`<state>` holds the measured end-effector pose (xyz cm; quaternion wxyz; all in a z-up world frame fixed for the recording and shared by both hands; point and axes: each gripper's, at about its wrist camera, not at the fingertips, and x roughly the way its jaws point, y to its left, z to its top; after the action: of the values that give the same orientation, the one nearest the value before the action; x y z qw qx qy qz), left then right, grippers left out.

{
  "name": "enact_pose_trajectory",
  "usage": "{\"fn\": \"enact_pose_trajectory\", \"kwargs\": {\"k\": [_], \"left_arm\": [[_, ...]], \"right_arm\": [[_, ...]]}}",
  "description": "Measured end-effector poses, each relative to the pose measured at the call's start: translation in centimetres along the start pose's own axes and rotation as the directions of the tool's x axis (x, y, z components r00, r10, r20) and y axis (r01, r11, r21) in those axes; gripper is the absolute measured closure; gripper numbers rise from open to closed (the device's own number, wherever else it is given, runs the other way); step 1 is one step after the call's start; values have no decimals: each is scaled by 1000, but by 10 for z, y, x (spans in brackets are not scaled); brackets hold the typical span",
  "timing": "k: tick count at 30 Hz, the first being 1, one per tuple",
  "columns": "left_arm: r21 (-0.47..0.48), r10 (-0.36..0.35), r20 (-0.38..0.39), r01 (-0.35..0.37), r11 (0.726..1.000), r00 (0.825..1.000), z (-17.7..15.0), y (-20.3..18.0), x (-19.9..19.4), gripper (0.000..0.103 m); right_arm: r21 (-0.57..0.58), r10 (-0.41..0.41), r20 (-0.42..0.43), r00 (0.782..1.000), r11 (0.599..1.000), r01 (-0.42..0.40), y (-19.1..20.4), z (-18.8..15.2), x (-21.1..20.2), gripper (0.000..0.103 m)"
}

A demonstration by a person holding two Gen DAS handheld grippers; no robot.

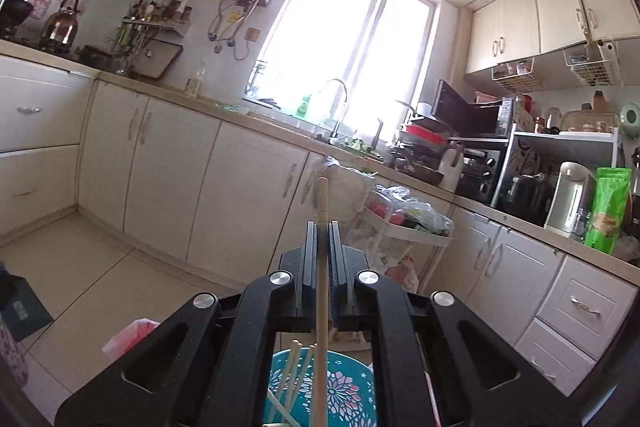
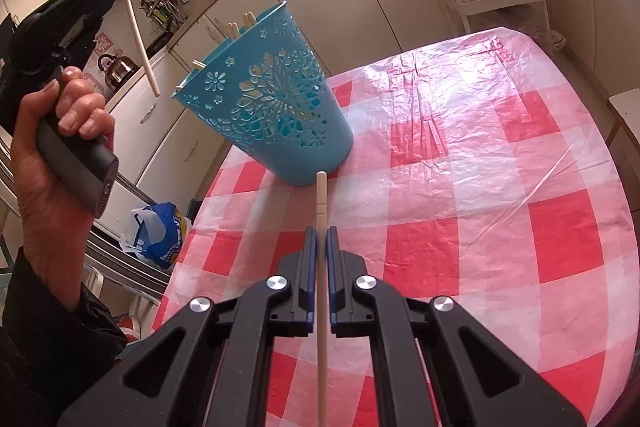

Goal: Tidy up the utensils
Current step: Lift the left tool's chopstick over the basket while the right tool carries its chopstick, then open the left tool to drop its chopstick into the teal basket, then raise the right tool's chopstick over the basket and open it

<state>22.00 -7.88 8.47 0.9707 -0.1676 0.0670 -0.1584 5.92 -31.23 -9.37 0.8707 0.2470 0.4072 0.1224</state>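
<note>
Kitchen cabinets (image 1: pixel 168 167) ring the room, and a red-and-white checked tablecloth (image 2: pixel 460 195) under clear plastic covers the table where I work. Nearest to me, my right tongs (image 2: pixel 321 239) are clamped on a pale chopstick (image 2: pixel 321 203), which runs straight along the line of the fingers: its thick end pokes out just ahead of the tips and its thin end trails back beneath the body. Just beyond that tip stands the blue cut-out holder (image 2: pixel 276 99) on the cloth, with several chopstick ends (image 2: pixel 240 25) showing above its far rim. Up and to the left of the right tongs, my left hand (image 2: pixel 60 131) grips the other tool; the left tongs (image 1: pixel 322 239) are closed on a second chopstick (image 1: pixel 322 203), again lying lengthwise between the pads, with the holder (image 1: pixel 340 387) below them and a little behind the tips. I judge these sticks to be very light, stiff and smooth, so they should pivot or slide easily in a grip this narrow; a squeeze near the thicker end, with most of the length hanging free, ought to let the thin end drop in first. The holder looks like thin plastic, light enough to tip if a stick catches its rim, so I would come in from above its open mouth.
</note>
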Motion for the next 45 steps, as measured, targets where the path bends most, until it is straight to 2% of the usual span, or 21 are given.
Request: {"fn": "enact_pose_trajectory", "kwargs": {"k": [5, 8, 17, 27, 29, 34, 37, 45], "left_arm": [[-33, 70, 74, -68, 997, 995, 1, 13, 5, 98], [-26, 89, 85, -87, 996, 992, -4, 10, 8, 98], [74, 126, 22, -127, 989, 992, -44, 6, 25, 98], [162, 149, -65, -137, 977, 987, -68, 5, 17, 97], [182, 156, -96, -137, 974, 983, -70, 4, 15, 94], [230, 182, -151, -144, 962, 972, -73, -3, 6, 67], [255, 218, -184, -168, 952, 958, -74, -8, -2, 56], [268, 276, -249, -208, 941, 929, -64, -8, -37, 38]], "right_arm": [[3, 4, -6, 1000, 1000, -3, 1, 0, 4, 97], [6, -2, -9, 1000, 1000, 2, -1, 0, 6, 97], [6, 5, -2, 1000, 1000, -5, 3, 4, 9, 97], [4, 29, 18, 999, 1000, -29, 11, 6, 1, 97], [5, 35, 25, 999, 999, -36, 12, 6, -2, 97], [4, 44, 37, 998, 999, -44, 14, 5, -7, 97], [3, 46, 53, 998, 999, -46, 15, 5, -11, 97], [2, 53, 97, 994, 999, -53, 17, 8, -21, 97]]}}
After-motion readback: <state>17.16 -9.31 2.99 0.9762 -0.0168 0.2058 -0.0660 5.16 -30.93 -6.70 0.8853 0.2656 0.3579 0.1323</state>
